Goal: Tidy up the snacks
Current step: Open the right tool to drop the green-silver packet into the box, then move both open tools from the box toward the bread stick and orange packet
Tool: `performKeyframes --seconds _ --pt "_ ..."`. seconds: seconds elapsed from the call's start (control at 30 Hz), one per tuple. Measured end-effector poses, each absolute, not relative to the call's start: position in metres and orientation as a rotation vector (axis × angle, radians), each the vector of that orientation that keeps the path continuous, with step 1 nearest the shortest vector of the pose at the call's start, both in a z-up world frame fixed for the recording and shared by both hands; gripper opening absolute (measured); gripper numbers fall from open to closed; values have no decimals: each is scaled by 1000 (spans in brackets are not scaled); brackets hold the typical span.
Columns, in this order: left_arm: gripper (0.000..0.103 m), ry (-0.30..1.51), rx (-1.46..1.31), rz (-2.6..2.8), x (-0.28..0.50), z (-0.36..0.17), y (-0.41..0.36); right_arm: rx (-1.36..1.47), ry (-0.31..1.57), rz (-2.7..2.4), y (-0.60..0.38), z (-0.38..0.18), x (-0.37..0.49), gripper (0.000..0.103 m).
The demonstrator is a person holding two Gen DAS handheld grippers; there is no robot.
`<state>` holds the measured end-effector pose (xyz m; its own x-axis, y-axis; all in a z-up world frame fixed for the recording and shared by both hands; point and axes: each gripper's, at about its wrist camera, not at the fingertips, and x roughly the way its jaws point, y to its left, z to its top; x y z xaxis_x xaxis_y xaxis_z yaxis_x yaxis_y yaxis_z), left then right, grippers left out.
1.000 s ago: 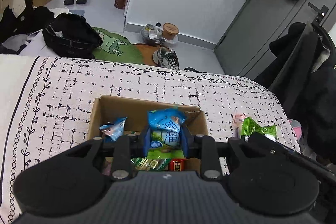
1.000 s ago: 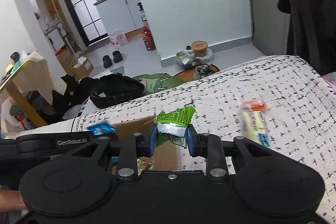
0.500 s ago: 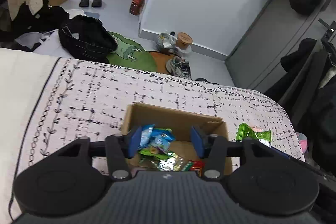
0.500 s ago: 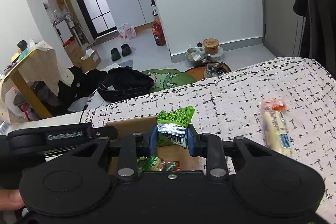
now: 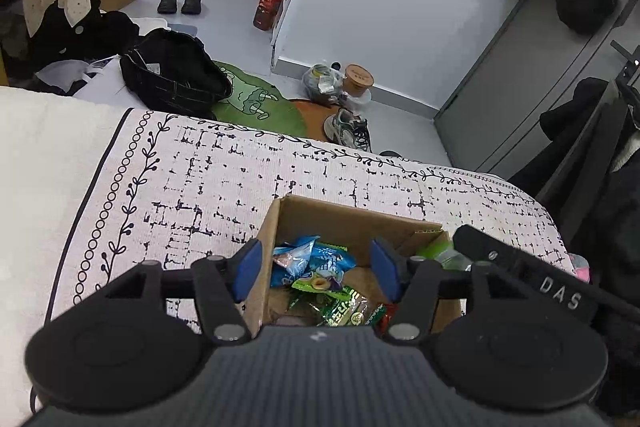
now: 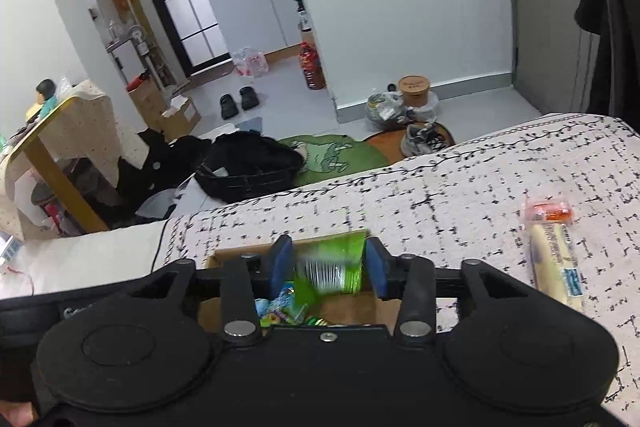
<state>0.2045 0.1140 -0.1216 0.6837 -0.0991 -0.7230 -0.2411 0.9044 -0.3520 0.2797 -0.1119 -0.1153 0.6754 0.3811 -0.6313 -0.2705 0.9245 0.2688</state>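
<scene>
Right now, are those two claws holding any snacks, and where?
No firm hold. The left gripper is empty; the right gripper is opening, its green packet blurred, apparently dropping into the box.

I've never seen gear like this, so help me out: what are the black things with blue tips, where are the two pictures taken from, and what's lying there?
No robot here: a person holds a hand-held gripper in each hand, and each carries a camera looking along its two blue-padded fingers.

Left view: the left hand-held gripper is opening above a cardboard box of snack packets, gripping nothing.

Right view: the right hand-held gripper is opening too; a blurred green packet sits between its pads, over the box.

A long yellow snack lies on the patterned cloth.
</scene>
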Motion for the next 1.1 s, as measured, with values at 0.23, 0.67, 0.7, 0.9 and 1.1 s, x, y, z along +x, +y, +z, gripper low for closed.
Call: performKeyframes --seconds 0.23,0.67,0.7,0.9,1.1 --pt "65 822 -442 74 204 -121 111 208 767 294 -144 -121 276 44" --pt "79 821 -397 16 207 -116 76 210 789 225 -186 -123 259 49" --pt "79 823 -396 9 207 -116 73 213 788 220 -190 -122 258 49" --pt "79 835 -382 -26 209 -114 55 210 776 190 -212 -118 254 49" --pt "79 839 -355 -69 212 -110 34 218 780 160 -233 -119 251 52"
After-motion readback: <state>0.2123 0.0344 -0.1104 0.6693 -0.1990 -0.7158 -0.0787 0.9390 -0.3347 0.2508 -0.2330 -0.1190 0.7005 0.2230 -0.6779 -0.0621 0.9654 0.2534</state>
